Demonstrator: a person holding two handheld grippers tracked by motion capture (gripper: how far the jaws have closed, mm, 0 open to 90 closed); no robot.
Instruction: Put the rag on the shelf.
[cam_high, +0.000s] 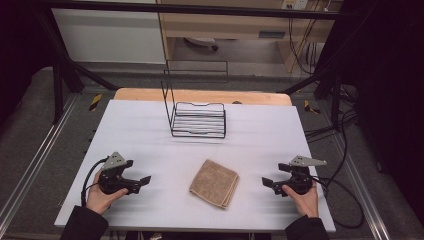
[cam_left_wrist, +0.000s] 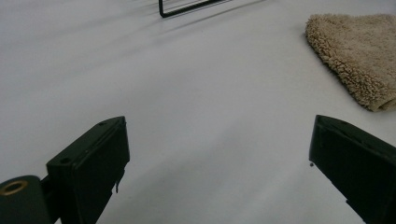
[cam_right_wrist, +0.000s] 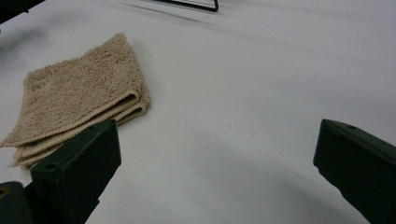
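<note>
Both grippers, left (cam_high: 145, 179) and right (cam_high: 265, 182), gape empty beside the folded towel (cam_high: 214, 183), which looks soft, light, floppy, best pinched at its stacked edges

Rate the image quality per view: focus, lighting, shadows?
High view: soft and dim, dark at both side edges, table evenly lit. Left gripper view: towel pile sharp, near fingers softer. Right gripper view: towel folds crisp, a broad faint shadow on the table by the fingers.
</note>
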